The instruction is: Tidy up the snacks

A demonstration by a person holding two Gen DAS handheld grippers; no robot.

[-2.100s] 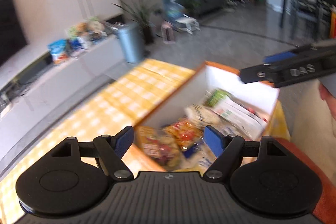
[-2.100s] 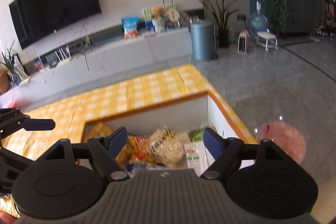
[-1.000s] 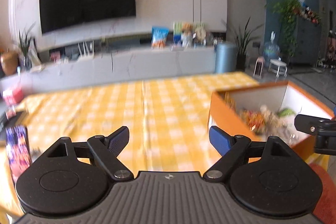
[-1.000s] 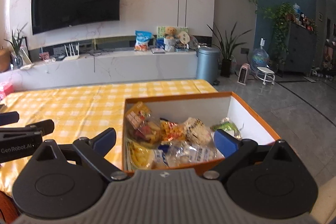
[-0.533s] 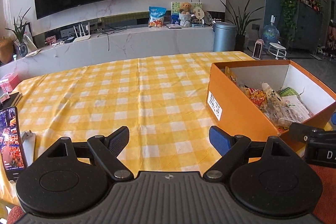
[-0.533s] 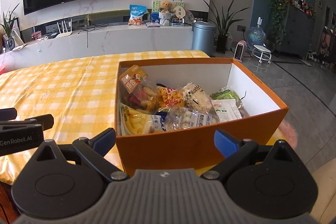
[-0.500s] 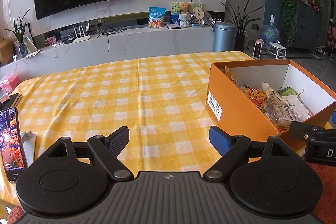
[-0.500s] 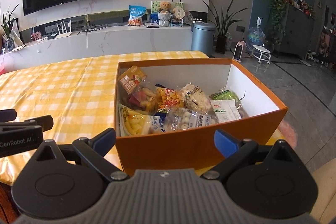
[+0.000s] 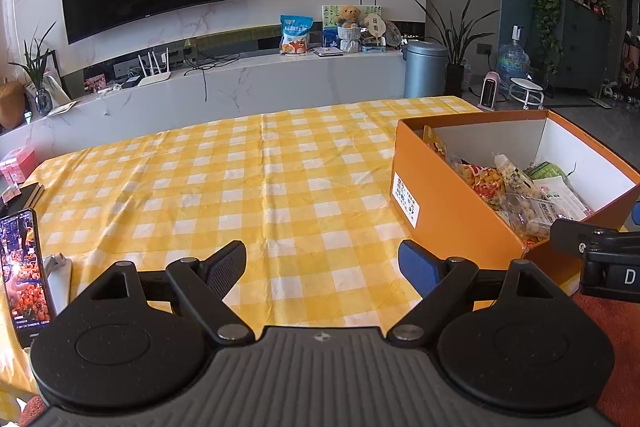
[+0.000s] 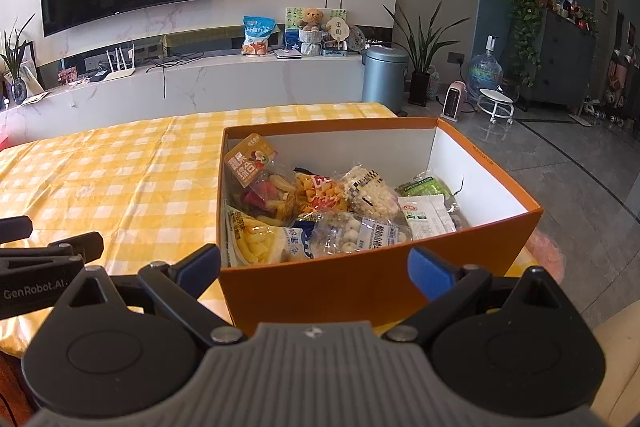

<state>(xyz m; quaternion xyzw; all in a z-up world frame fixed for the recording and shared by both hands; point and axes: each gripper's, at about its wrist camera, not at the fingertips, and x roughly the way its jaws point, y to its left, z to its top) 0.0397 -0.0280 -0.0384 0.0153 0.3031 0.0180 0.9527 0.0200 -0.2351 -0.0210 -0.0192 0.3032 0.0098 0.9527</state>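
While unheld, snack box [image 10: 360,291] before right gripper [image 10: 316,269]

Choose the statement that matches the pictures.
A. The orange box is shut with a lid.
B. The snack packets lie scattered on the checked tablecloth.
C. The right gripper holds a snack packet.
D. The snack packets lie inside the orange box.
D: the snack packets lie piled inside the open orange box, and the right gripper is open and empty.
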